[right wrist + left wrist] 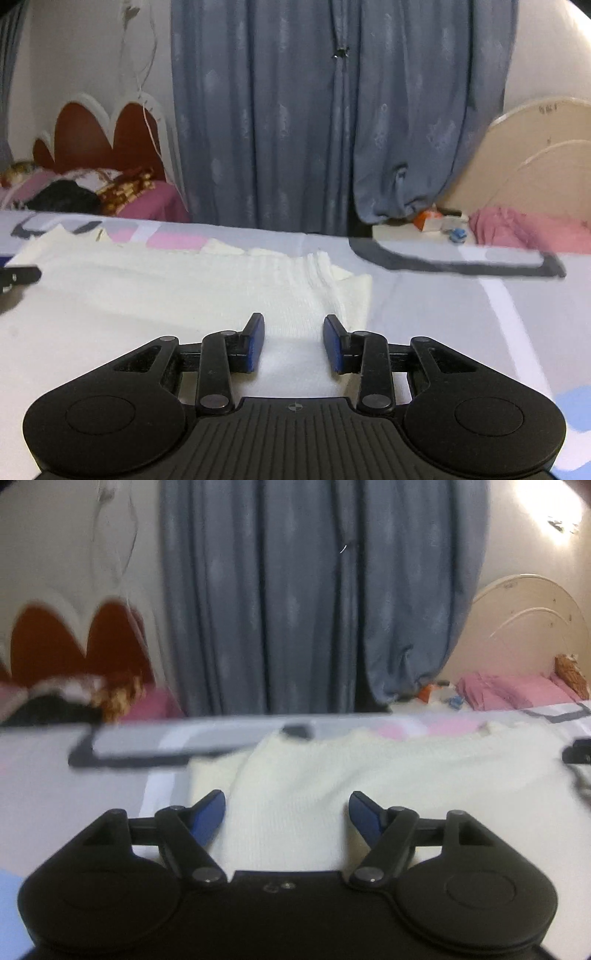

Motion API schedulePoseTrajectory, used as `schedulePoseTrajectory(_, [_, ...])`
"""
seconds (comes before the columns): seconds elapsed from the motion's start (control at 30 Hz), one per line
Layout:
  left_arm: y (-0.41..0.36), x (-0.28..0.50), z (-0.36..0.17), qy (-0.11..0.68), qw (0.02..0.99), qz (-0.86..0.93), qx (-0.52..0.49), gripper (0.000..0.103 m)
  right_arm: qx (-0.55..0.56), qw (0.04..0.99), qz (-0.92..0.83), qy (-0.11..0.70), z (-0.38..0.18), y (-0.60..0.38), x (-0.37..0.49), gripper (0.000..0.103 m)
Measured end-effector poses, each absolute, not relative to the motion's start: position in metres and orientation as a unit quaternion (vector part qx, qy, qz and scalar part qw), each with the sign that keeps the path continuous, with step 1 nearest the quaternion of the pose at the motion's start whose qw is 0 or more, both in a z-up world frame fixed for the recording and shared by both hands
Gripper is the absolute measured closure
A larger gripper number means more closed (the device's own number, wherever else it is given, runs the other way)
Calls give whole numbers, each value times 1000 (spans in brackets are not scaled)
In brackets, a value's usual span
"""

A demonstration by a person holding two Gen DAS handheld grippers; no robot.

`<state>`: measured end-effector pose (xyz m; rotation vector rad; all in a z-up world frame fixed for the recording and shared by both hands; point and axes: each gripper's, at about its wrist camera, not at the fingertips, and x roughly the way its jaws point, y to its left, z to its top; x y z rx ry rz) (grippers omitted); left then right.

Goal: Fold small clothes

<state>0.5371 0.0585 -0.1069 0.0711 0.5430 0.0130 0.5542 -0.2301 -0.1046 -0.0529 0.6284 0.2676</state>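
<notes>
While the cream knitted garment [369, 775] lies spread flat on the bedsheet [443, 314], close to the near edge of the bed, neither claw has any of it: the left gripper [287, 812] stands wide open over the garment's left part, its blue pads [210, 814] well apart with bare knit showing between them, and the right gripper [293, 341] is open more narrowly over the right part, near the ribbed band [317, 273] and the folded edge beyond it. The main risk is a shallow or uneven pinch: if either claw closes on only the top layer of the soft knit, the lower layer would stay behind and the fold would drag crooked. Because the two openings differ, one side could catch before the other, skewing the cloth. A claw pressed too low might also gather the patterned bedsheet with the garment and pull it up. The left view is blurred, so whether that claw's pads touch the knit or hover just above it cannot be told. Farther off, the pink pillows [532, 229] and the blue curtain [295, 110] lie beyond the bed's far edge, well clear of any folding motion.
</notes>
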Motion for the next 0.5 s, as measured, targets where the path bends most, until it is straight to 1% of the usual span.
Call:
schedulePoseTrajectory(0.07, [35, 517, -104, 257, 965, -33, 47, 28, -22, 943, 170, 285, -92, -218, 536, 69])
schedulePoseTrajectory(0.17, [0, 506, -115, 274, 957, -67, 68, 28, -49, 927, 229, 294, -98, -187, 510, 69])
schedulePoseTrajectory(0.23, [-9, 501, -128, 285, 953, -66, 80, 27, -76, 917, 251, 300, -107, -169, 497, 69])
schedulePoseTrajectory(0.3, [5, 496, -129, 286, 955, -59, 51, 27, -93, 920, 244, 293, -112, -171, 490, 69])
schedulePoseTrajectory(0.37, [32, 491, -130, 289, 956, -30, 34, 26, -62, 923, 224, 307, -112, -192, 494, 69])
schedulePoseTrajectory(0.43, [55, 482, -132, 292, 956, -17, 23, 26, -59, 927, 194, 314, -111, -211, 495, 69])
schedulePoseTrajectory(0.5, [63, 474, -129, 300, 953, -11, 23, 27, -52, 927, 186, 322, -109, -228, 490, 69])
